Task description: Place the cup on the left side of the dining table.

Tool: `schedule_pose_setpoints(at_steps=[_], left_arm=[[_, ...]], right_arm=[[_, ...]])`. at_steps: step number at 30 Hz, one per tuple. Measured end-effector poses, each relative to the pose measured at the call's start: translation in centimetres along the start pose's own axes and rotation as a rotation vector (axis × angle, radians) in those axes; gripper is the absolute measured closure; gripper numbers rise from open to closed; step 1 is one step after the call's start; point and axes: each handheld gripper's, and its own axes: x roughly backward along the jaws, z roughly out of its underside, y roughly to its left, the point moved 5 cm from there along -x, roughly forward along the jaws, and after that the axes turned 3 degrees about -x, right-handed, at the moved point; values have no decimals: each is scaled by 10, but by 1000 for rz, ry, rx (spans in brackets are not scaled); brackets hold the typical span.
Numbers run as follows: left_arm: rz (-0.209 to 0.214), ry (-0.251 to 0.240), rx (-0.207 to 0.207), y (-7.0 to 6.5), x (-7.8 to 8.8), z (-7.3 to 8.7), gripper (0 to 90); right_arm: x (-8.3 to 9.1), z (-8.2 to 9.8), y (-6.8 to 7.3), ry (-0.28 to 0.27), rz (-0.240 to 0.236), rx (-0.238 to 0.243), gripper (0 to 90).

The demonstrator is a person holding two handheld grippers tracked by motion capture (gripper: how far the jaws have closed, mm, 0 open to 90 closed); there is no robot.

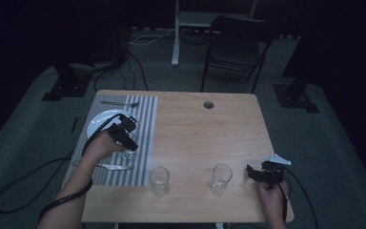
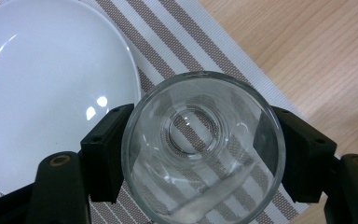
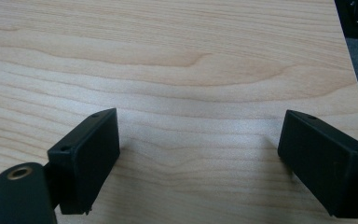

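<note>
With our left gripper (image 2: pixel 200 154) clamped on the glass (image 2: pixel 204 148) above the striped placemat (image 2: pixel 177 37), just right of the white plate (image 2: pixel 46 84), we should lower it upright and gently, while the right gripper (image 3: pixel 200 163) waits wide open.

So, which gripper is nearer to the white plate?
Left. The left gripper hangs over the striped placemat right beside the white plate, shut on a glass. The right gripper sits open at the table's opposite side.
</note>
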Motion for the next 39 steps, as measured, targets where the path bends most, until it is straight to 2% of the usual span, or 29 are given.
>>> schedule_pose_setpoints(at_steps=[5, 8, 13, 18, 21, 23, 24, 28, 31, 35, 36, 37, 38, 39], left_arm=[[29, -12, 6, 2, -4, 4, 291], [29, -27, 11, 1, -5, 4, 291], [14, -41, -6, -1, -4, 7, 289], [20, -56, 56, 2, -4, 10, 286], [1, -56, 75, 5, -4, 10, 275], [10, -62, 81, 6, -4, 10, 266], [19, -66, 84, 5, -3, 10, 207], [16, -82, 88, 4, -1, 9, 192], [32, -93, 116, 6, -1, 11, 113], [62, -100, 146, 8, -2, 17, 112], [58, -102, 155, 9, -2, 19, 89], [74, -100, 165, 9, -3, 21, 41], [67, -106, 181, 10, -4, 23, 0], [42, -118, 199, 12, -4, 25, 1]], right_arm=[[0, 0, 0, 0, 0, -1, 124], [0, 0, 0, -1, 0, -1, 125], [0, 0, 0, 0, 1, -1, 125], [0, 0, 0, -1, 0, -1, 125], [0, 0, 0, 0, 0, -1, 125], [0, 0, 0, 0, 1, -1, 125], [0, 0, 0, 0, 0, -1, 125], [0, 0, 0, 0, 1, -1, 125], [0, 0, 0, -1, 0, -1, 125], [0, 0, 0, 0, 0, -1, 125], [0, 0, 0, 0, 0, -1, 125], [0, 0, 0, -1, 0, -1, 125], [0, 0, 0, -1, 0, -1, 125], [0, 0, 0, -1, 0, -1, 125]])
